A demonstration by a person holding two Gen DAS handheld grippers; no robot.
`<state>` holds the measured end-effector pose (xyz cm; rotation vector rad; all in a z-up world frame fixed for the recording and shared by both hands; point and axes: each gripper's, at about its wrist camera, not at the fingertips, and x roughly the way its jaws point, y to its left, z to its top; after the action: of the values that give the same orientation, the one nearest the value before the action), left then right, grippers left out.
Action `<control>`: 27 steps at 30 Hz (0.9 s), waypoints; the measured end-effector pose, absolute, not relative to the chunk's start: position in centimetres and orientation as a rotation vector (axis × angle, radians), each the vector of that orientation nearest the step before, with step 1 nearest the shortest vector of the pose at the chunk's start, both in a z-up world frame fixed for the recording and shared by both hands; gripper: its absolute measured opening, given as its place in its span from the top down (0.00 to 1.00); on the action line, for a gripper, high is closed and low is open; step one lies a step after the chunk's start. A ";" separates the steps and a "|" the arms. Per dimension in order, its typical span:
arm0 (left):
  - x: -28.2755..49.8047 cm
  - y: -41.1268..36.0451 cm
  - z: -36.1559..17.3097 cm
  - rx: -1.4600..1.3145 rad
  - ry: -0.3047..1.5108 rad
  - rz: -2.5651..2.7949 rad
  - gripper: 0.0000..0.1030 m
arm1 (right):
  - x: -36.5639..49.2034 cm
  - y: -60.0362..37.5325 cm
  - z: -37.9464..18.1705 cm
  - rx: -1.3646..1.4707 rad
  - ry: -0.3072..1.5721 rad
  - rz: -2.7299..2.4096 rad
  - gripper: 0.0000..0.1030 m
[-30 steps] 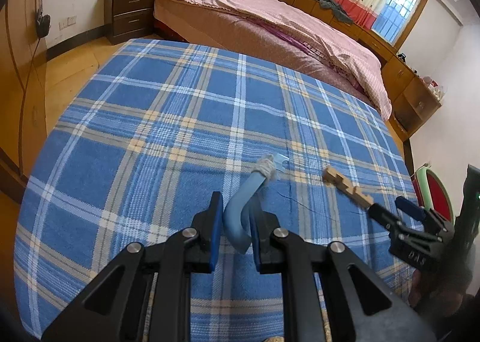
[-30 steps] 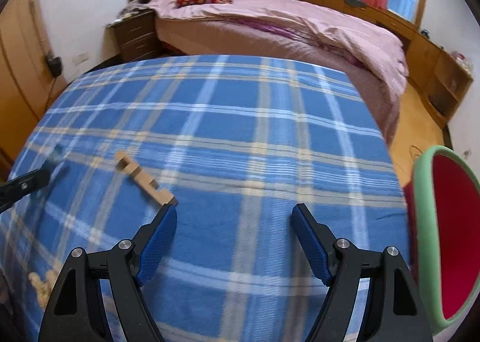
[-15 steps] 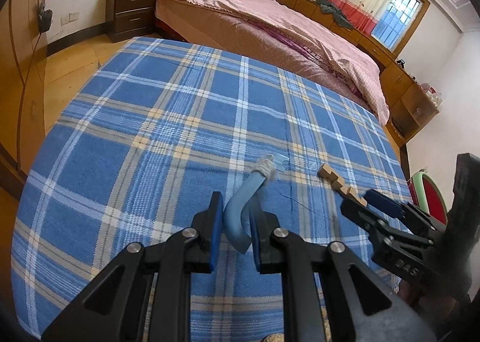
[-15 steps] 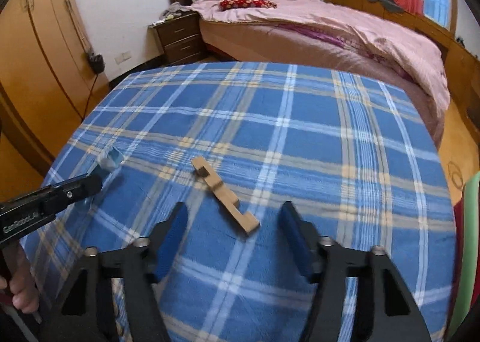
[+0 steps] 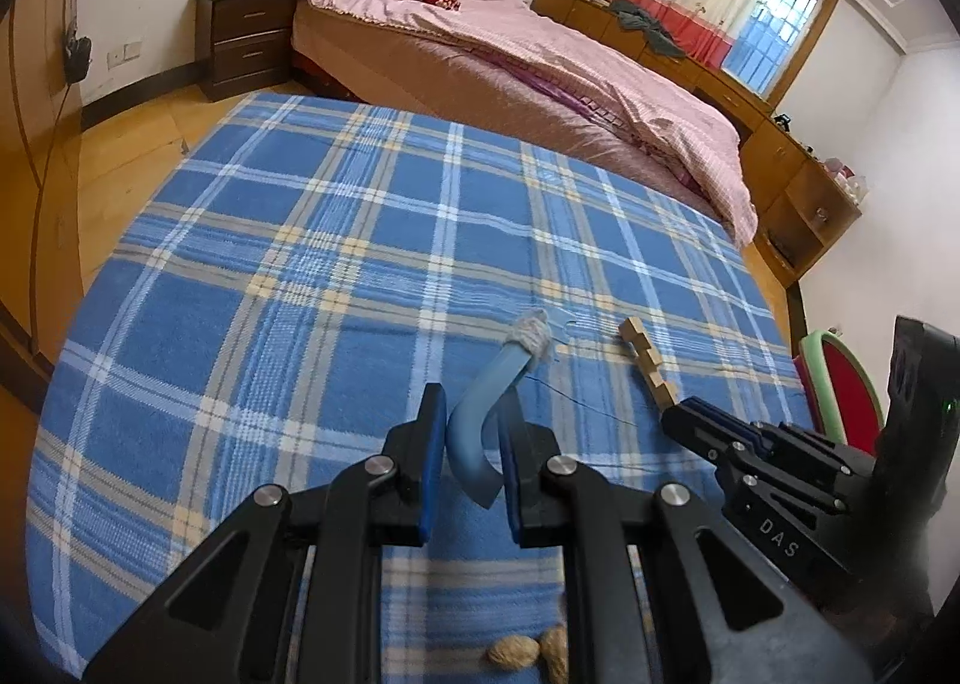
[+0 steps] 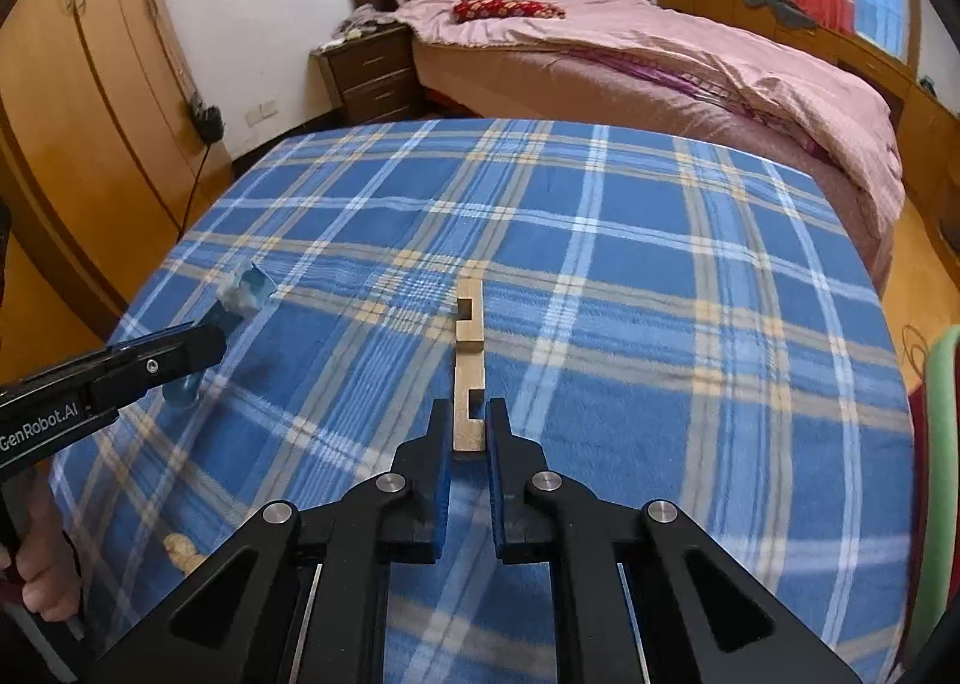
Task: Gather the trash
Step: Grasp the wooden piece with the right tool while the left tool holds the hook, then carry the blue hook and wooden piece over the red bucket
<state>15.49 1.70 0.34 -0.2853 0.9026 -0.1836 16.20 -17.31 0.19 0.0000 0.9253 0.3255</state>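
My left gripper (image 5: 471, 426) is shut on a curved blue tube (image 5: 480, 414) with a frayed whitish end, held just above the blue plaid blanket (image 5: 300, 276). From the right wrist view the same blue tube (image 6: 240, 294) and left gripper (image 6: 198, 345) show at the left. A notched wooden strip (image 6: 468, 360) lies on the blanket, and my right gripper (image 6: 468, 426) is shut on its near end, pads pressing both sides. The left wrist view has that wooden strip (image 5: 645, 360) running into the right gripper (image 5: 675, 414).
Peanut shells (image 5: 528, 648) lie on the blanket near the front edge, and one shell (image 6: 183, 549) shows at lower left. A red bin with a green rim (image 5: 840, 384) stands off the right side. A pink bed (image 6: 660, 66) and nightstand (image 5: 246, 36) lie beyond.
The right gripper swung left over the wooden strip and its jaws closed from wide apart onto the strip's near end. The left gripper kept still with the blue tube.
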 end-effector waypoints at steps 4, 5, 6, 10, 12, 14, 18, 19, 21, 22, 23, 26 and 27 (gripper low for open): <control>14.4 1.1 1.4 -0.274 0.881 -0.203 0.84 | 13.8 -18.7 1.7 0.061 0.885 0.304 0.90; 14.2 0.9 1.7 -0.271 0.877 -0.208 0.84 | 13.2 -19.1 2.0 0.076 0.875 0.299 0.90; 13.9 0.6 2.0 -0.268 0.872 -0.214 0.84 | 12.6 -19.4 2.3 0.092 0.864 0.292 0.90; 12.7 -0.5 3.2 -0.252 0.851 -0.246 0.84 | 9.7 -21.4 3.9 0.161 0.816 0.251 0.90; 12.0 -1.2 3.9 -0.241 0.839 -0.264 0.84 | 8.4 -22.4 4.5 0.187 0.796 0.233 0.90; 11.3 -2.0 4.6 -0.231 0.828 -0.284 0.84 | 7.1 -23.3 5.2 0.201 0.777 0.210 0.90; 9.9 -3.8 5.9 -0.196 0.804 -0.324 0.84 | 4.8 -25.1 6.7 0.212 0.729 0.159 0.90; 9.6 -4.2 6.2 -0.188 0.798 -0.335 0.84 | 4.3 -25.7 7.0 0.219 0.717 0.143 0.90; 9.0 -5.3 6.9 -0.171 0.786 -0.358 0.84 | 3.5 -26.6 7.5 0.226 0.703 0.120 0.90; 8.8 -5.8 7.1 -0.165 0.781 -0.368 0.84 | 3.0 -27.2 7.7 0.229 0.701 0.104 0.90; 8.6 -6.4 7.4 -0.159 0.776 -0.384 0.84 | 2.7 -27.7 7.9 0.232 0.699 0.091 0.90; 8.3 -8.0 8.0 -0.135 0.766 -0.415 0.84 | 1.8 -29.3 8.4 0.240 0.682 0.049 0.90; 8.3 -8.5 8.2 -0.128 0.764 -0.423 0.84 | 1.7 -29.8 8.5 0.243 0.678 0.039 0.90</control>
<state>8.28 -8.55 8.17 -0.1278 0.7639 -0.4233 1.66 -29.81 8.46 0.2435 0.6784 0.0387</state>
